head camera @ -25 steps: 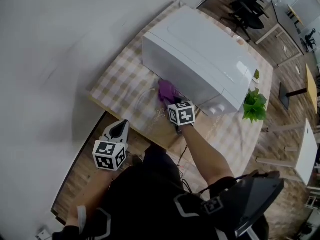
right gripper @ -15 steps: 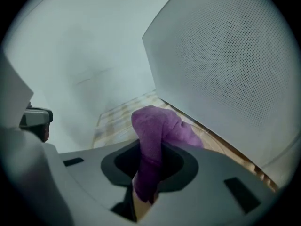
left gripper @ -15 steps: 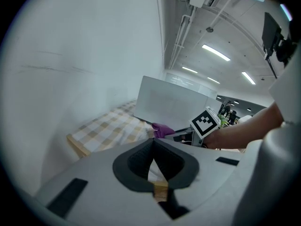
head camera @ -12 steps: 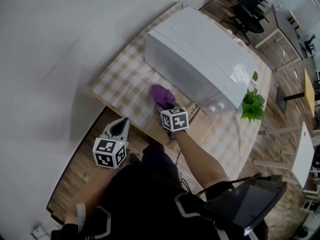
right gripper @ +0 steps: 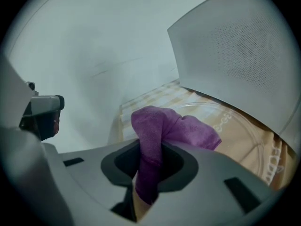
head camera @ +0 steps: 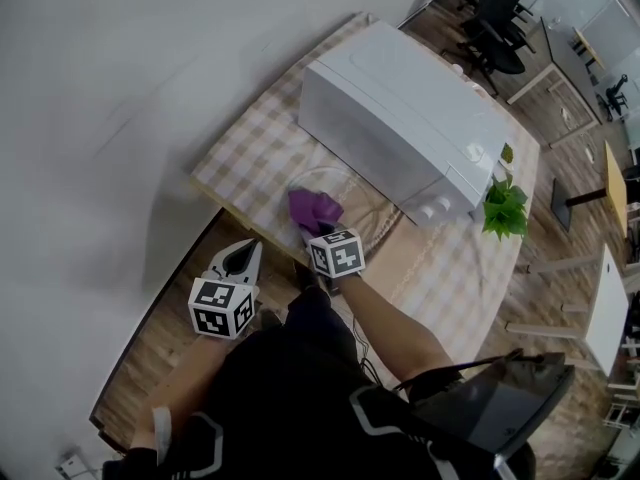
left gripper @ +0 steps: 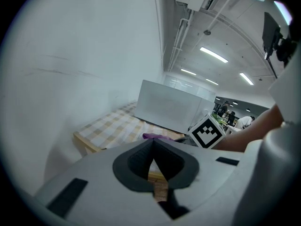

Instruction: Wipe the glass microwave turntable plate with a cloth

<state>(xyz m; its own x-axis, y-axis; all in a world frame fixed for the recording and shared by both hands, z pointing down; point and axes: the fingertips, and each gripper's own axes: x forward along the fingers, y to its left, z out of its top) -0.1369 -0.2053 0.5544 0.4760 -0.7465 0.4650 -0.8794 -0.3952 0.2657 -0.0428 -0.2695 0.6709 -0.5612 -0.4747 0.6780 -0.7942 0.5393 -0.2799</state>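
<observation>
A clear glass turntable plate [head camera: 352,200] [right gripper: 240,131] lies on the checked tablecloth in front of the white microwave [head camera: 400,118]. My right gripper [head camera: 318,230] [right gripper: 149,166] is shut on a purple cloth [head camera: 313,208] [right gripper: 162,131], which rests on the plate's near left part. The cloth [left gripper: 157,136] shows as a thin purple strip in the left gripper view. My left gripper [head camera: 238,258] [left gripper: 153,166] hangs off the table's near left edge, jaws together, holding nothing.
The table [head camera: 250,158] stands against a white wall [head camera: 100,88]. A small green plant [head camera: 505,211] sits right of the microwave. Wooden floor [head camera: 165,338] lies below the left gripper. Chairs and other tables stand further right.
My right gripper has dragged the purple cloth left and toward me across the plate. The left gripper has stayed where it was.
</observation>
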